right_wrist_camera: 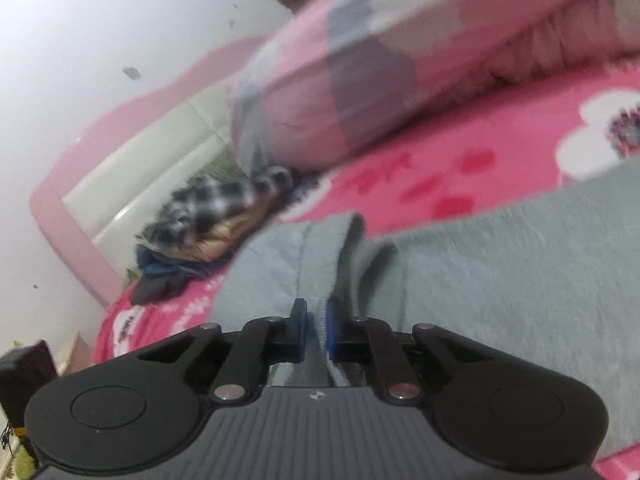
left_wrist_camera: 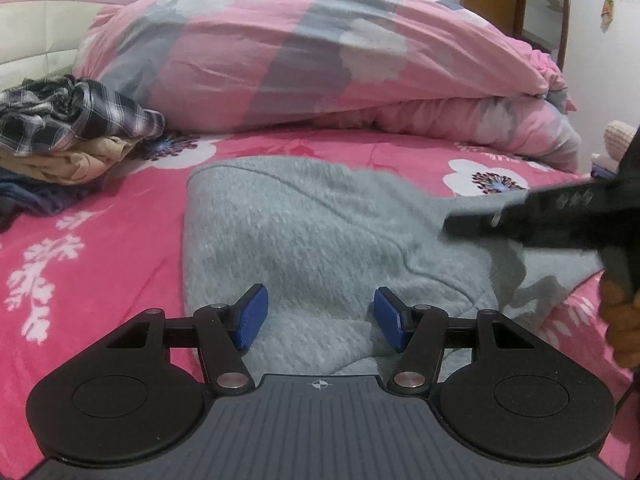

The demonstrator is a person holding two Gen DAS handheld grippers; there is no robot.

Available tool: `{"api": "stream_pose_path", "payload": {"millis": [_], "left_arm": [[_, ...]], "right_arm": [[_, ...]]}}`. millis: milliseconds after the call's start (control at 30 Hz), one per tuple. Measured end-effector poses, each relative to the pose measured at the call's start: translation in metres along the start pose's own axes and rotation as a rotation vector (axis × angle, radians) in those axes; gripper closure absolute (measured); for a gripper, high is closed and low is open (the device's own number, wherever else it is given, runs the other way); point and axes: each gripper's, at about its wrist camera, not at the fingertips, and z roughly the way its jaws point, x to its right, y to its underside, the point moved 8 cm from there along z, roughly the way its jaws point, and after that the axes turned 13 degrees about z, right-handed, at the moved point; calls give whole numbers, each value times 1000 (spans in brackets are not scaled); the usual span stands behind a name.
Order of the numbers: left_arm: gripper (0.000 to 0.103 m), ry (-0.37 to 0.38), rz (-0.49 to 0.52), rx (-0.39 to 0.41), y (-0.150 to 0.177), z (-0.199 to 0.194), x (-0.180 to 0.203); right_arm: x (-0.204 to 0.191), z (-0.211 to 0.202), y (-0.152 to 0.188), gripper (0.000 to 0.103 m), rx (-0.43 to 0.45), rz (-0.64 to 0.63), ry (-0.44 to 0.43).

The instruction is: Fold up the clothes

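On the pink floral bedspread [left_wrist_camera: 120, 248] lies a grey fleece garment [left_wrist_camera: 312, 240], soft, limp, probably light; hemmed edges offer the surest hold. Right gripper [right_wrist_camera: 316, 330] is clamped on a raised hem; left gripper [left_wrist_camera: 320, 316] hovers over it, jaws apart.

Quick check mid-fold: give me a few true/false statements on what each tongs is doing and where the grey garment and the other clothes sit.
1. The right tongs is shut on the grey garment. True.
2. The left tongs is clamped on the garment. False: it is open above the fabric.
3. The garment lies on the pink floral bedspread. True.
4. The plaid shirt lies spread flat under the garment. False: it tops a clothes pile to the left.
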Motion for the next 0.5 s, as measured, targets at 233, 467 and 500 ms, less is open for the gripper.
{"api": "stream_pose_path", "payload": {"millis": [233,467,500], "left_arm": [[38,-5,-33,-12,-6,-4,-4],[24,-73,60,-140,-11,8,4],[23,-77,64,-158,-11,10,5]], "right_arm": [[13,-9,-5,65,-25,125,-16],[31,7,-5,30,-166,244,1],[34,9,-6,30,-186,261,3]]}}
